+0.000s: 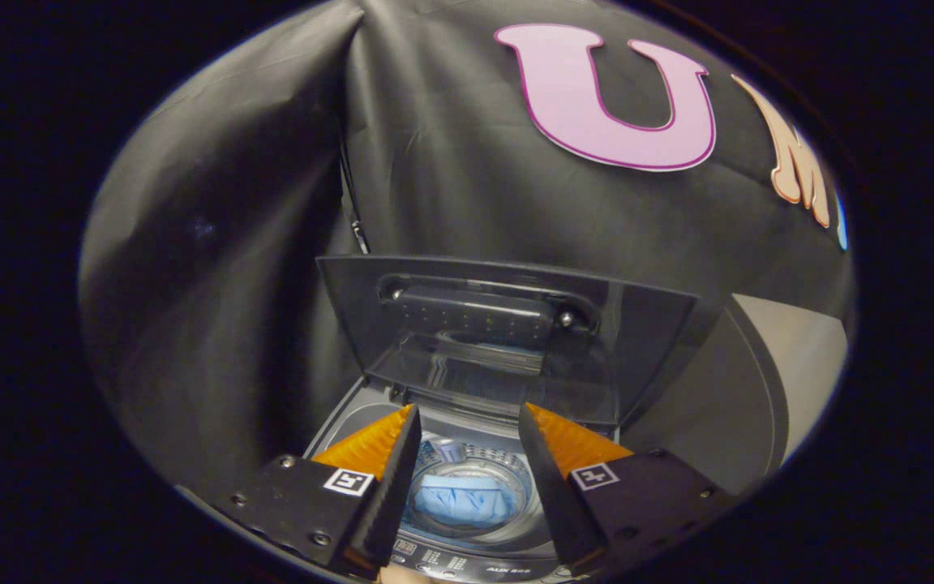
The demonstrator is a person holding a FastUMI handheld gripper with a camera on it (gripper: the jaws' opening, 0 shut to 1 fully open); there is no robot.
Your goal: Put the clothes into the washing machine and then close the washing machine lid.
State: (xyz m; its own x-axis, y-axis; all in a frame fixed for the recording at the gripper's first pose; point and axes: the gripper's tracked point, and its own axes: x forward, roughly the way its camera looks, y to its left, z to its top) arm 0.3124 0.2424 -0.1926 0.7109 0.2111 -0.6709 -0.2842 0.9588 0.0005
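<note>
Below, washing machine (467,487) with lid (507,341) raised upright against the booth wall, light blue clothes (463,499) inside the drum, gripper (467,422) fingers spread apart, empty, hovering above the opening.

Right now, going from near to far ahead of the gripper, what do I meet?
Open gripper → control panel → light blue clothes in the drum → raised washing machine lid → black cloth wall.

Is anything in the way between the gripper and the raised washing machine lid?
Nothing visible. The open gripper holds nothing; the dark translucent lid stands upright just beyond its fingers, with the light blue cloth already in the drum below.
</note>
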